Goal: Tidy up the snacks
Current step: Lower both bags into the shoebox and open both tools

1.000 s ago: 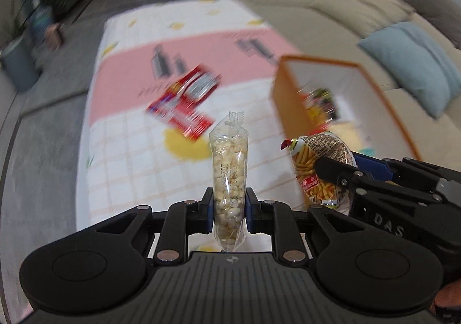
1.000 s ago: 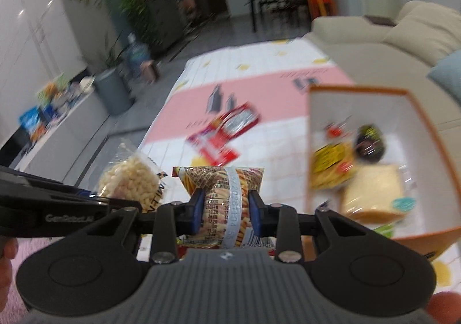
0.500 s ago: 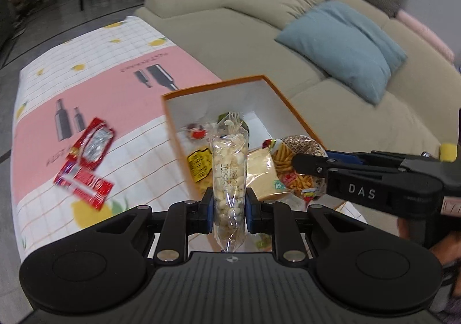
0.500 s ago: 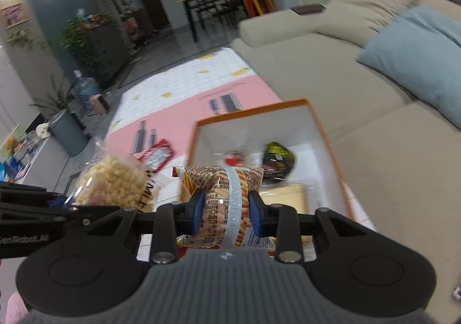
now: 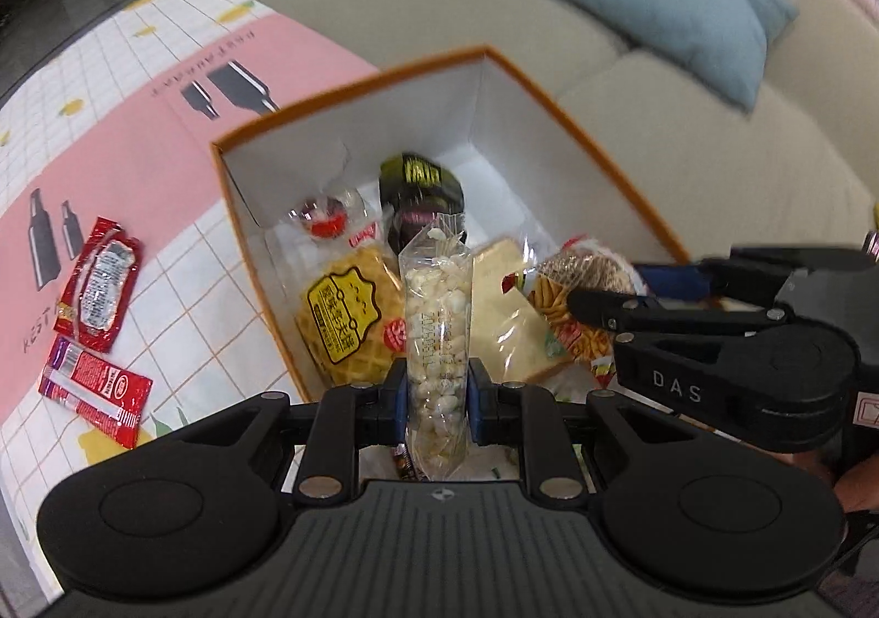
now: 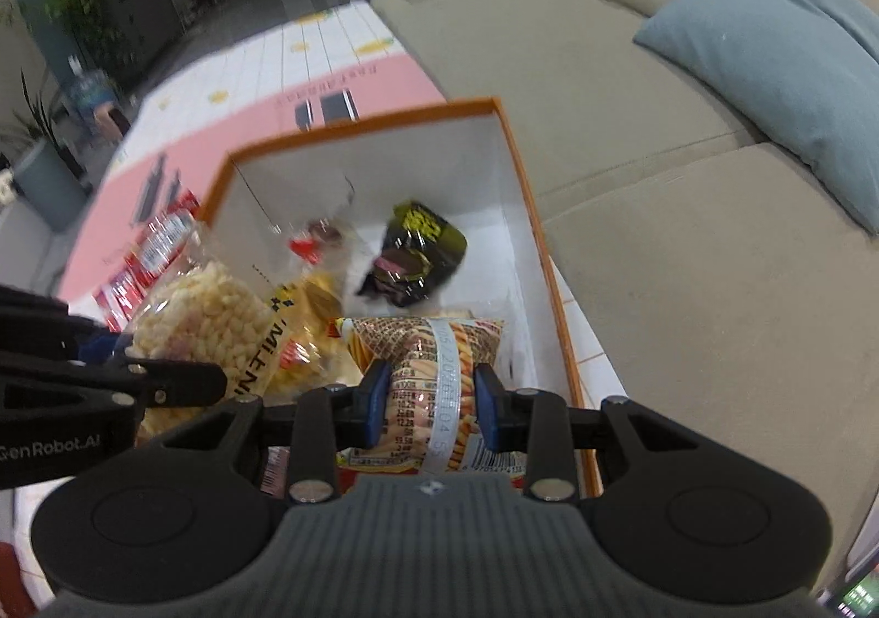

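Observation:
My left gripper (image 5: 437, 406) is shut on a clear bag of puffed corn (image 5: 437, 321) and holds it upright over the near end of an orange-rimmed white box (image 5: 351, 82). My right gripper (image 6: 431, 412) is shut on a bag of fries snacks (image 6: 426, 371) over the same box (image 6: 511, 162). In the box lie a waffle pack (image 5: 343, 313), a bread slice (image 5: 508, 310), a dark packet (image 5: 420, 189) and a small red-labelled pack (image 5: 324, 220). The puffed corn bag also shows in the right wrist view (image 6: 200, 313), and the fries bag in the left wrist view (image 5: 577, 299).
The box stands on a pink and white checked cloth (image 5: 137, 85). Two red snack packets (image 5: 99, 288) (image 5: 96, 387) lie on the cloth left of the box. A beige sofa (image 6: 686, 211) with a blue cushion (image 6: 780, 68) lies close on the right.
Both grippers have swung right and forward with their bags, from over the cloth to above the box. The box now fills the middle of both views.

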Tool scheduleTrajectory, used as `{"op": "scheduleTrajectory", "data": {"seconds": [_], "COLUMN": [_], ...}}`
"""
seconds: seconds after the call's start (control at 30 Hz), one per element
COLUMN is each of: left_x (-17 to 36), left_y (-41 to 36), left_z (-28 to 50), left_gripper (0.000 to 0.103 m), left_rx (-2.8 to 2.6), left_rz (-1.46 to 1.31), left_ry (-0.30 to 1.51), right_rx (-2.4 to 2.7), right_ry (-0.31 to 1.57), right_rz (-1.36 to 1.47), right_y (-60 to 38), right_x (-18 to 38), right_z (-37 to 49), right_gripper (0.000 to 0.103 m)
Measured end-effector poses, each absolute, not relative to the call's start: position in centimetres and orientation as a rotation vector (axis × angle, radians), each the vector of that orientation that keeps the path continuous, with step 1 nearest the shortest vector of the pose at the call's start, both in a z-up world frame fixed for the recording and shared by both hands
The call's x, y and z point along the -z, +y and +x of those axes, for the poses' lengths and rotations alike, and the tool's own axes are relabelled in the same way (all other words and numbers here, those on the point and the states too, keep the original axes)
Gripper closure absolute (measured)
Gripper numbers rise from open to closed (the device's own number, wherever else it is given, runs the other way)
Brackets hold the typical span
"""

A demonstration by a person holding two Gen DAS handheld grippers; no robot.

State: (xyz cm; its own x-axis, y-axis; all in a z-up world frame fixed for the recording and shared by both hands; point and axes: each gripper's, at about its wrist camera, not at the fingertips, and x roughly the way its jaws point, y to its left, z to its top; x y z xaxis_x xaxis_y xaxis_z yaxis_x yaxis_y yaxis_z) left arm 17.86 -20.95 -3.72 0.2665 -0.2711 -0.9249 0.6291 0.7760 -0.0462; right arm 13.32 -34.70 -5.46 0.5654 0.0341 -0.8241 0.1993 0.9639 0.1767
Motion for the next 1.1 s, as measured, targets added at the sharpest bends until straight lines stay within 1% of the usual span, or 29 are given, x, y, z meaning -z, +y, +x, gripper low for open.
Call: {"op": "scheduleTrajectory", "data": {"seconds": [0.17,0.27,0.47,0.67,0.73,0.77,0.87,0.9,1.07,1.1], "left_x": [5.8,6.5,6.6,6.9,6.9,6.9,6.7,6.5,4.8,4.4], "left_y": [-21.7,-22.1,-22.3,-22.0,-21.7,-21.4,-20.8,-20.6,-19.7,-19.6], "left_z": [18.1,17.8,17.7,17.4,17.1,17.0,16.8,16.7,16.2,16.1], "left_gripper": [0.081,0.081,0.081,0.080,0.079,0.077,0.073,0.073,0.073,0.073], "left_rx": [0.644,0.650,0.642,0.633,0.636,0.633,0.633,0.633,0.635,0.634], "left_rz": [0.390,0.405,0.419,0.426,0.418,0.411,0.389,0.383,0.345,0.339], "left_ry": [1.221,1.233,1.254,1.288,1.294,1.297,1.298,1.297,1.260,1.248], "right_rx": [0.095,0.101,0.086,0.076,0.075,0.075,0.079,0.079,0.086,0.086], "right_ry": [1.034,1.046,1.076,1.105,1.115,1.116,1.113,1.110,1.094,1.087], "right_rz": [0.197,0.153,0.052,0.046,0.048,0.052,0.056,0.057,0.059,0.062], "right_y": [-34.2,-33.8,-32.5,-31.9,-31.7,-31.7,-31.6,-31.5,-31.2,-31.1], "right_x": [7.1,7.6,7.9,8.2,8.4,8.4,8.2,8.0,7.2,6.9], "right_z": [14.1,13.9,13.3,13.2,13.2,13.1,12.8,12.7,12.3,12.1], "right_gripper": [0.071,0.071,0.070,0.070,0.070,0.070,0.063,0.062,0.050,0.049]}}
